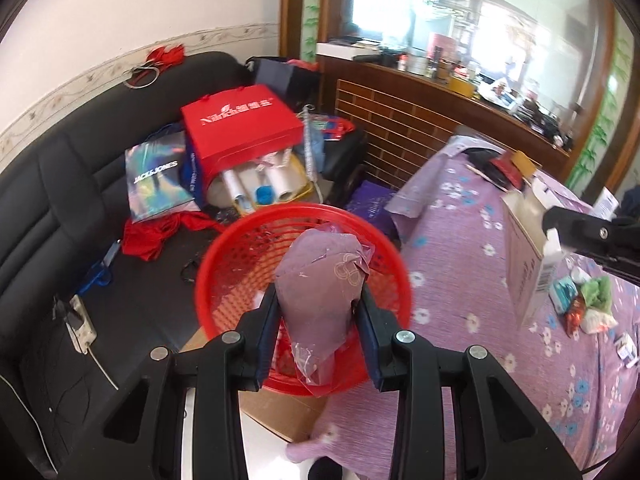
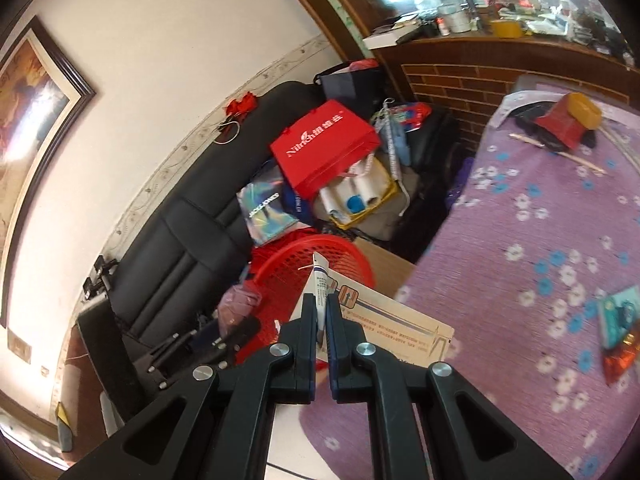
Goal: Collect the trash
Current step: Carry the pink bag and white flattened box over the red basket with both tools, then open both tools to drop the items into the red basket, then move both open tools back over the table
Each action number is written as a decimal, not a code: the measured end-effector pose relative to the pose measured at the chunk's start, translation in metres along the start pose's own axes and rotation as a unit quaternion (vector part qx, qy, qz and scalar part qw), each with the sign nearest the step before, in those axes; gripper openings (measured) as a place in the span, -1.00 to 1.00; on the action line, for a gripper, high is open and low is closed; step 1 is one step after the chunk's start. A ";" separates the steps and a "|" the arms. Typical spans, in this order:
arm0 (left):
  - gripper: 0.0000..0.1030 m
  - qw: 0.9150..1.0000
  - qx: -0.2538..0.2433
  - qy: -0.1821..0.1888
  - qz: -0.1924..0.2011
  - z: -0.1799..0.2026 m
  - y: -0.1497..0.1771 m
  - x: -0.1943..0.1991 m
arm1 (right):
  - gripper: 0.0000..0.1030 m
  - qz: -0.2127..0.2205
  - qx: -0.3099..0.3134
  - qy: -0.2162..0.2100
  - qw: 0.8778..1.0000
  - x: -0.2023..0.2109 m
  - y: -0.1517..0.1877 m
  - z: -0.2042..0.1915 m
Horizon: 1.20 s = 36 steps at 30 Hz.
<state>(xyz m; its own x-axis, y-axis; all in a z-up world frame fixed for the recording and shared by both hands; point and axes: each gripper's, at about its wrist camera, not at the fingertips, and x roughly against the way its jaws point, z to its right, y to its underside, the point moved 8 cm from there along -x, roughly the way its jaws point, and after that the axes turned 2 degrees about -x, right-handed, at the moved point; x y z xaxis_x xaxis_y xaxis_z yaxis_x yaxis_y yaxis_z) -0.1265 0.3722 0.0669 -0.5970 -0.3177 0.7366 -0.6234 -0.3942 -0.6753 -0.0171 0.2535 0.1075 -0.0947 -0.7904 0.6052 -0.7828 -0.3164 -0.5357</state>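
The left gripper [image 1: 320,304] clamps a crumpled purple plastic bag [image 1: 320,280] over the red mesh basket [image 1: 240,264], ready to drop it in; at right, the right gripper [image 2: 320,312] pinches a flat cardboard box [image 2: 384,320] by its flap above the floral tablecloth [image 2: 520,240], where wrappers [image 1: 580,308] remain, the black sofa [image 1: 60,208] clutter far left

Red basket [image 1: 248,276] mouth is open from above, little inside as far as blur shows. Sofa [image 1: 72,208] w/ piled bags [image 1: 240,128] crowds its far side; table edge [image 1: 440,280] hems the right.
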 end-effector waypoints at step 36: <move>0.25 0.998 -0.023 0.044 -0.030 0.019 0.000 -0.030 | 0.10 -0.009 -0.073 0.013 0.997 -0.034 0.003 0.038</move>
<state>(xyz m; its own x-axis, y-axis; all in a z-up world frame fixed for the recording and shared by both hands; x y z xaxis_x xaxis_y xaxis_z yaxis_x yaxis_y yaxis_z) -0.0997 0.3652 0.0456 -0.5986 -0.2174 0.7710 -0.6809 -0.3688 -0.6327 0.0074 0.2598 0.0626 -0.0945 -0.7709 0.6299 -0.8657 -0.2488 -0.4344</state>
